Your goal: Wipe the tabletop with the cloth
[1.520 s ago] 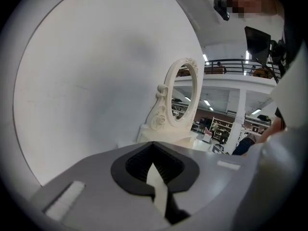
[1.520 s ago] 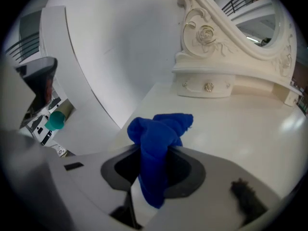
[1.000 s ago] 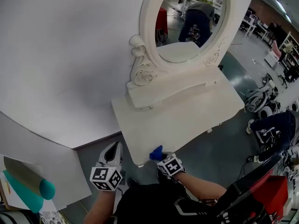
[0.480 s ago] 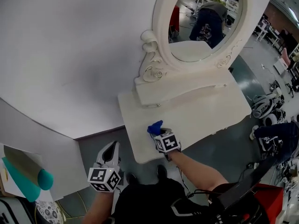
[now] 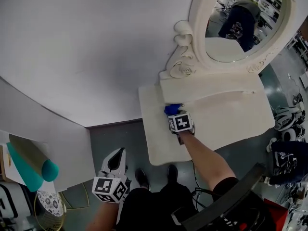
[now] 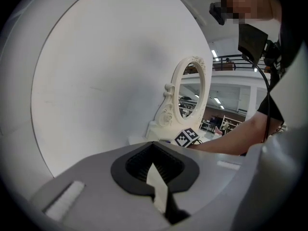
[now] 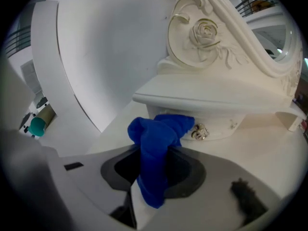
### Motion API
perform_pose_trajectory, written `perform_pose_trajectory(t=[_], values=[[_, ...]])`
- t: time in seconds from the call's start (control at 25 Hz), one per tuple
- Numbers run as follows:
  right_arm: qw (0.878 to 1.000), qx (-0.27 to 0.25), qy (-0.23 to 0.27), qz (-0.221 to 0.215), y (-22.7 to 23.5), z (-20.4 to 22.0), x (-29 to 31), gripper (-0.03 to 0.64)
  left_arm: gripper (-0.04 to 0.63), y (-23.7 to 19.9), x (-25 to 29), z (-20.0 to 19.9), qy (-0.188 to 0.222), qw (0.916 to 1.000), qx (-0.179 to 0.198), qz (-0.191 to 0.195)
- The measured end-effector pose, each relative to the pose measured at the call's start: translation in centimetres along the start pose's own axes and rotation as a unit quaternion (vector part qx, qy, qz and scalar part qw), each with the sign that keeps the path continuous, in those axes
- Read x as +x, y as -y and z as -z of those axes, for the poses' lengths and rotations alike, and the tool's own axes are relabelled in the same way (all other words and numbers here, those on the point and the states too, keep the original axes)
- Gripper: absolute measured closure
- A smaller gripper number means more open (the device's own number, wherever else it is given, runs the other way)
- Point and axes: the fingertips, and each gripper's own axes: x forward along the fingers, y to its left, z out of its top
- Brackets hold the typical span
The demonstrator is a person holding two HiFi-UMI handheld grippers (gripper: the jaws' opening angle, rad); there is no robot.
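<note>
- Overhead, the head view shows the person's right gripper (image 5: 176, 115) resting on the cream-white dressing-table top (image 5: 226, 121), just in front of the left end of the oval cream-framed mirror (image 5: 243, 20). A bunched bright blue cloth (image 5: 172, 109) sticks out of its tip and touches the tabletop close to the mirror's base. The left gripper (image 5: 116, 159) hangs off the table, well apart from the mirror, over grey floor.
- From the left gripper view, the left gripper (image 6: 158, 189) has its jaws pressed together with nothing between them. The mirror (image 6: 189, 96) stands far ahead, with the right gripper's black-and-white marker cube (image 6: 186, 137) just below it.
- From the right gripper view, the right gripper (image 7: 144, 194) has its jaws pinching the blue cloth (image 7: 156, 141). The cloth bulges forward against the low white drawer shelf (image 7: 211, 100) under the mirror, just beside a small metal knob (image 7: 199, 133).
- Wiping appears to be under way, at the strip nearest the mirror. The next move likely calls for pressing the cloth flat and sweeping it away from the mirror base across the open tabletop, without snagging the knob.
</note>
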Motion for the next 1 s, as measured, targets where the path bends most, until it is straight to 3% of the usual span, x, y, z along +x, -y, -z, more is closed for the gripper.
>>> perform_pose_trajectory(t=[0.24,0.68,1.0], values=[[1.000,0.019,-0.016,-0.013,-0.8,3.6,-2.5,0.488,0.588,0.1,0.5,-0.4,0.010,0.9998,-0.003,0.014],[0.998,0.016,-0.047,-0.033,-4.5,15.7,-12.2,0.488,0.586,4.3,2.6,-1.7,0.023,0.9967,0.011,0.077],[0.997,0.051,-0.053,-0.038,-5.5,19.6,-15.5,0.488,0.588,7.2,4.0,-2.3,0.023,0.9937,0.024,0.107]])
